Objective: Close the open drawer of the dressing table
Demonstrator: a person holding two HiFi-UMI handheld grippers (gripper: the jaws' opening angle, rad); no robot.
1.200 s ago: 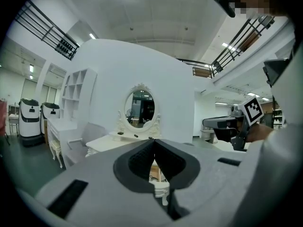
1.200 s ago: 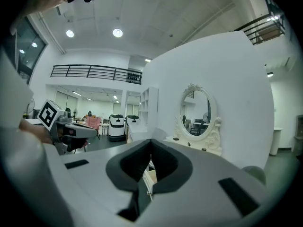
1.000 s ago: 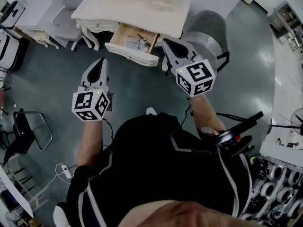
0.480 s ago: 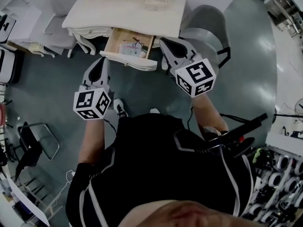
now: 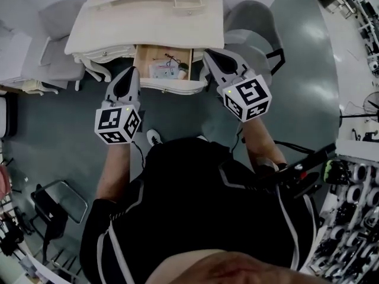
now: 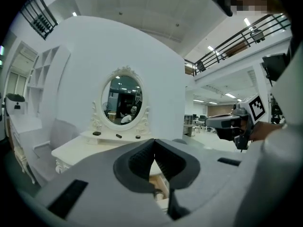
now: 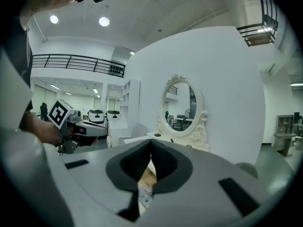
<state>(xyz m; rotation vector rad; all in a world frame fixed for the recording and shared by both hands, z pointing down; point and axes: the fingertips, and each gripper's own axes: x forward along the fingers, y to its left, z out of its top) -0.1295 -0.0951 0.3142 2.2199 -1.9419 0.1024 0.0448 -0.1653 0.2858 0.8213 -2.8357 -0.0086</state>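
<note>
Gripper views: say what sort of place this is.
Probably a lab or studio with a mock bedroom corner, not a home: the dressing table and mirror stand at a free-standing white wall, under a mezzanine railing in an open hall.

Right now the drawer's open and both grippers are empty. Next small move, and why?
Probably lower the right gripper to the drawer front, ready to push. The drawer stands pulled out of the dressing table; this gripper and the left gripper are shut on nothing and appear clear of it.
</note>
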